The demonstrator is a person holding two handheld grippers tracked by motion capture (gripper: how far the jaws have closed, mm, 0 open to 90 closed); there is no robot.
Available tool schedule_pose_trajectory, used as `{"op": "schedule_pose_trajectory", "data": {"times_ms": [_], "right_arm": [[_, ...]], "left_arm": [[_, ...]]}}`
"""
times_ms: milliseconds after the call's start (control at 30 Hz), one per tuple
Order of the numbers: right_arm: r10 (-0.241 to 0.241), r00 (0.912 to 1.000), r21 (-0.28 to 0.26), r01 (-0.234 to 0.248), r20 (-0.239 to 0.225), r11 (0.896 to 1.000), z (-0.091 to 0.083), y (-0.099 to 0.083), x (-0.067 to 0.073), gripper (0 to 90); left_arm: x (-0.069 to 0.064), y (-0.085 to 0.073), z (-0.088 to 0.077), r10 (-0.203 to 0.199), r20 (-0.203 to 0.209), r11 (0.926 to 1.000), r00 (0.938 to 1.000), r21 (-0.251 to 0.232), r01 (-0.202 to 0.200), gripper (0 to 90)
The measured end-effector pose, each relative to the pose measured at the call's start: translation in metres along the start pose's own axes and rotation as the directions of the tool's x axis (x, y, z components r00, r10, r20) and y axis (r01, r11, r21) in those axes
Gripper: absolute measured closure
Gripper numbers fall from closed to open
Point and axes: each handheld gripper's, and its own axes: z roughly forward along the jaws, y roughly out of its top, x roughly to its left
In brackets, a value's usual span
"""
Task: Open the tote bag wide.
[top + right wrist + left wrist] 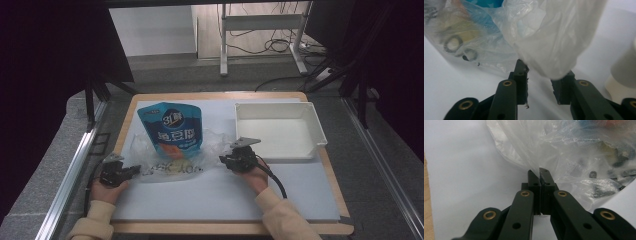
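One clear bag (pixel 172 157), one blue pouch (pixel 172 131), one tray (pixel 278 131); left jaws pinching bag, right jaws spread.

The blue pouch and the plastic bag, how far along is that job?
Partly done: the blue pouch sits in the clear plastic bag, its top sticking out. In hand: the left hand-held gripper pinches the bag's edge shut, while the right hand-held gripper stands open with bag film between its jaws. The white tray is empty, probably the next stop.
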Motion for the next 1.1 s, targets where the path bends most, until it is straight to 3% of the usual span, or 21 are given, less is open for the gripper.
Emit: {"op": "schedule_pose_trajectory", "data": {"times_ms": [600, 1100], "right_arm": [[0.027, 0.9996, -0.069, -0.026, 0.007, 0.997, -0.049, -0.012, 0.002, 59.0], [-0.008, 0.9994, -0.116, 0.004, -0.033, 0.993, -0.060, -0.001, 0.017, 62.0]], "left_arm": [[-0.001, 0.000, 0.001, -0.001, -0.002, 1.0000, 1.0000, -0.001, 0.001, 89.4], [-0.001, 0.001, 0.001, 0.000, -0.002, 1.0000, 1.0000, -0.003, 0.000, 89.4]]}}
